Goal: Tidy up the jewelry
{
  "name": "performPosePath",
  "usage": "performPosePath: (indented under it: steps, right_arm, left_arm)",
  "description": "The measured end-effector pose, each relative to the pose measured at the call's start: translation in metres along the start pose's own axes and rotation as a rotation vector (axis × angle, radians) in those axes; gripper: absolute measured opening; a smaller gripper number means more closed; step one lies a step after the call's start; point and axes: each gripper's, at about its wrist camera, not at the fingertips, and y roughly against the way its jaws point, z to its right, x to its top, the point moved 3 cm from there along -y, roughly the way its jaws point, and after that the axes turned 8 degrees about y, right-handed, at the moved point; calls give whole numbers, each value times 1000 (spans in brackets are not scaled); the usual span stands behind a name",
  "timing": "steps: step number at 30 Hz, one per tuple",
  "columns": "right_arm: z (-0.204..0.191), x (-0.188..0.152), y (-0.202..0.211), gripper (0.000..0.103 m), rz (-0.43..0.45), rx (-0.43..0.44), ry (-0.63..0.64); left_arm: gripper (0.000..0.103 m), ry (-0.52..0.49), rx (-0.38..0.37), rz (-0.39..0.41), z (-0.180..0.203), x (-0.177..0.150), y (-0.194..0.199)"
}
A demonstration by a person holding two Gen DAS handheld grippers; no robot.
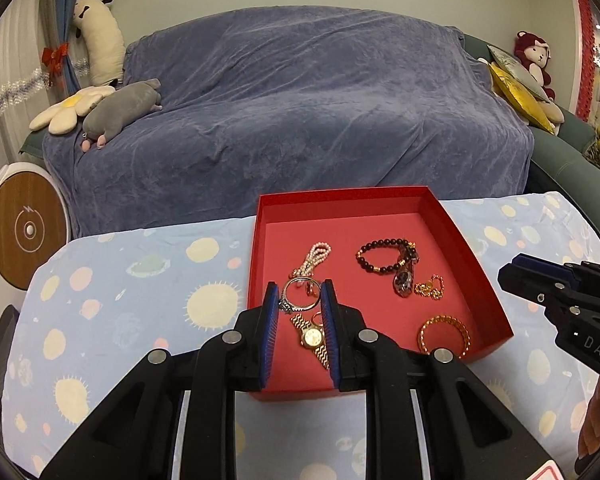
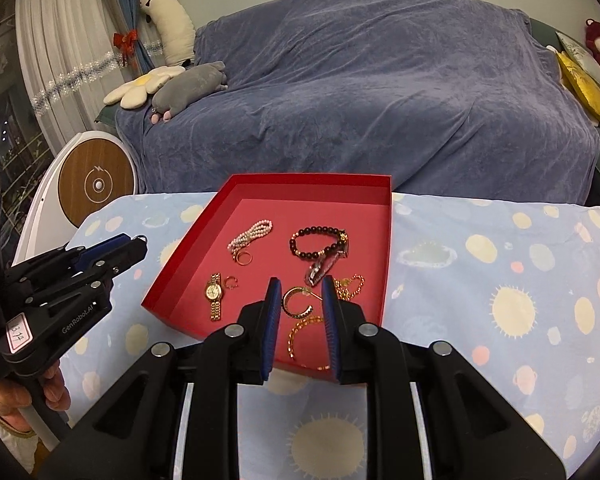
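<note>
A red tray (image 1: 472,268) (image 2: 172,268) on the table holds jewelry: a pearl bracelet (image 1: 314,258) (image 2: 252,234), a dark bead bracelet (image 1: 380,256) (image 2: 316,242), a gold watch (image 1: 313,337) (image 2: 214,291) and gold chains (image 1: 446,334) (image 2: 352,286). My left gripper (image 1: 300,294) is shut on a silver ring (image 1: 298,294) above the tray's near left. My right gripper (image 2: 298,296) is shut on a gold hoop earring (image 2: 296,302) above the tray's near right.
The table wears a light blue cloth (image 1: 140,300) (image 2: 500,280) with sun prints. Behind it stands a sofa under a blue cover (image 1: 300,112) (image 2: 360,92) with plush toys. A round white and wood device (image 1: 26,230) (image 2: 96,184) stands at the left.
</note>
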Motion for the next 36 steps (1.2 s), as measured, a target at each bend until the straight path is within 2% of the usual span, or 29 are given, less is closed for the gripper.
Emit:
performPosePath:
  steps: [4, 10, 19, 25, 27, 29, 32, 36]
  right_arm:
    - [4, 7, -24, 20, -25, 19, -13]
    - [2, 1, -57, 20, -75, 23, -13]
    - [5, -4, -78, 20, -104, 19, -20]
    - [3, -4, -80, 21, -103, 18, -11]
    - [3, -4, -80, 21, -99, 12, -8]
    - [3, -3, -80, 21, -95, 8, -6]
    - [4, -2, -77, 21, -86, 3, -9]
    - [4, -1, -61, 28, -66, -9, -6]
  left_arm:
    - [19, -15, 14, -19, 9, 5, -26]
    - [19, -31, 49, -44, 14, 0, -55]
    - [20, -17, 66, -72, 11, -6, -71]
    - [21, -30, 88, -58, 12, -8, -75]
    - [22, -29, 86, -57, 12, -7, -75]
    - [32, -23, 92, -56, 12, -6, -75]
    - [40, -17, 106, -42, 11, -5, -72]
    - [41, -19, 114, -24, 12, -5, -58]
